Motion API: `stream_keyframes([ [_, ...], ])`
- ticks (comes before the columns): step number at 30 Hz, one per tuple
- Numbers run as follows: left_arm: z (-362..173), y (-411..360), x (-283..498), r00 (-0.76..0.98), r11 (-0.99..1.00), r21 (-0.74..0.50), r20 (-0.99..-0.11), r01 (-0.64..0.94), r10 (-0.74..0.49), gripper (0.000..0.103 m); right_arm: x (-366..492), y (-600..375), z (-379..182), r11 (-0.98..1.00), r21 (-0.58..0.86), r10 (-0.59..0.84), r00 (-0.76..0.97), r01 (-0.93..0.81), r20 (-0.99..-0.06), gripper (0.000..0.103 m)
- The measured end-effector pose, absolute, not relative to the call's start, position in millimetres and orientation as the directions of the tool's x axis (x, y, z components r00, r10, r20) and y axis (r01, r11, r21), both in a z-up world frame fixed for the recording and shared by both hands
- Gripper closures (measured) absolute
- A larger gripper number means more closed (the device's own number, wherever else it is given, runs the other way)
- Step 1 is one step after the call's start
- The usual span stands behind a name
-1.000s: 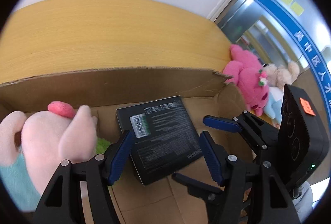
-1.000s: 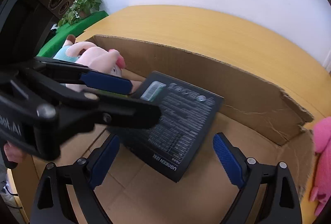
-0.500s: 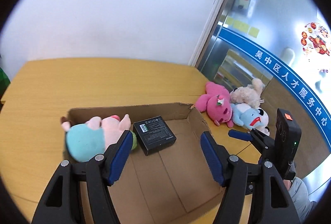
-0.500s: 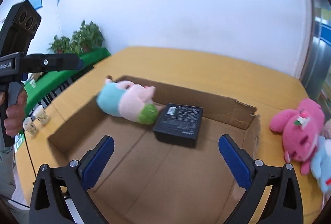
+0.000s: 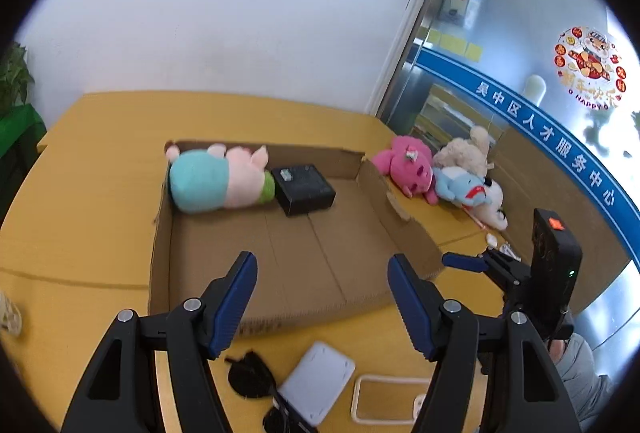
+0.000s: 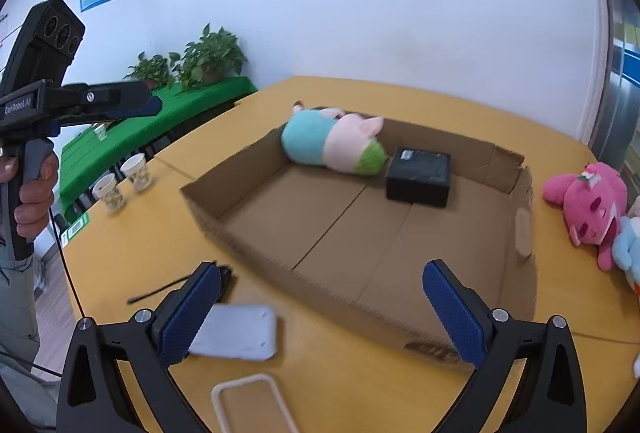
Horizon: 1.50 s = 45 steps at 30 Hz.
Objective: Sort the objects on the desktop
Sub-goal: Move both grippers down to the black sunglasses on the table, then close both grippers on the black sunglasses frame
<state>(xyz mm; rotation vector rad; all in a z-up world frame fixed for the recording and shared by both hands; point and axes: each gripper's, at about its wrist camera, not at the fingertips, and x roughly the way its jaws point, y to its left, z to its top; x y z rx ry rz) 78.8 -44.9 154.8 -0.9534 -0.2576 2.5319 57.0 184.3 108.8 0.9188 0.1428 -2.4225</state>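
Desktop objects lay nearest the two spread, empty claws, left claw and right claw: one white pad, one frame, one pair of sunglasses. Beyond, one cardboard box held one plush pig and one black box.

sunglasses: partly behind left tool | clear phone case: cut by frame bottom | near box wall: blurred

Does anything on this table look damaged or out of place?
The cardboard box looks rough: its right wall is torn and ragged along the top edge. Inside, the pig plush lies on its side beside a black box. Otherwise nothing is spilled, and the other plush toys are simply piled outside.
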Motion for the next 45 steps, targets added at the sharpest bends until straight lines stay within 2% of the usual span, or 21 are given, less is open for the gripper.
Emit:
stream_keyframes([
  [12,47,-73,100,-0.569,-0.875,-0.438,-0.674,-0.206,0.471,0.037,106,138,84,-0.748,0.265,-0.622,-0.503,0.609,-0.600,0.001],
  [15,17,-78,106,-0.530,-0.859,-0.482,-0.689,-0.175,0.495,0.043,102,120,75,-0.730,0.287,-0.639,-0.468,0.621,-0.611,0.013],
  [17,2,-78,110,-0.498,-0.837,-0.518,-0.687,-0.175,0.529,0.063,96,113,68,-0.731,0.311,-0.639,-0.450,0.607,-0.624,0.030],
  [19,-11,-74,113,-0.471,-0.830,-0.530,-0.695,-0.175,0.544,0.068,85,107,60,-0.724,0.359,-0.653,-0.416,0.589,-0.633,0.044],
  [20,-16,-71,114,-0.462,-0.828,-0.533,-0.698,-0.177,0.547,0.068,77,101,55,-0.720,0.381,-0.657,-0.394,0.580,-0.642,0.051],
  [22,-25,-68,116,-0.444,-0.820,-0.545,-0.700,-0.174,0.560,0.069,68,88,46,-0.711,0.396,-0.662,-0.362,0.581,-0.656,0.058],
  [25,-37,-67,118,-0.424,-0.820,-0.552,-0.713,-0.152,0.559,0.071,53,66,29,-0.688,0.437,-0.675,-0.291,0.579,-0.677,0.066],
  [28,-38,-69,121,-0.421,-0.812,-0.563,-0.706,-0.155,0.570,0.072,39,47,11,-0.673,0.483,-0.687,-0.230,0.560,-0.689,0.069],
  [32,-37,-75,124,-0.419,-0.814,-0.561,-0.709,-0.151,0.567,0.072,30,34,-13,-0.705,0.482,-0.651,-0.205,0.521,-0.731,0.086],
  [37,-36,-87,131,-0.420,-0.812,-0.564,-0.708,-0.149,0.568,0.072,40,44,-19,-0.696,0.502,-0.669,-0.209,0.514,-0.713,0.089],
  [41,-31,-96,141,-0.415,-0.789,-0.586,-0.681,-0.187,0.604,0.072,60,59,5,-0.713,0.439,-0.655,-0.295,0.547,-0.696,0.084],
  [45,-20,-106,150,-0.425,-0.766,-0.597,-0.646,-0.237,0.635,0.072,52,71,1,-0.719,0.491,-0.665,-0.281,0.491,-0.692,0.076],
])
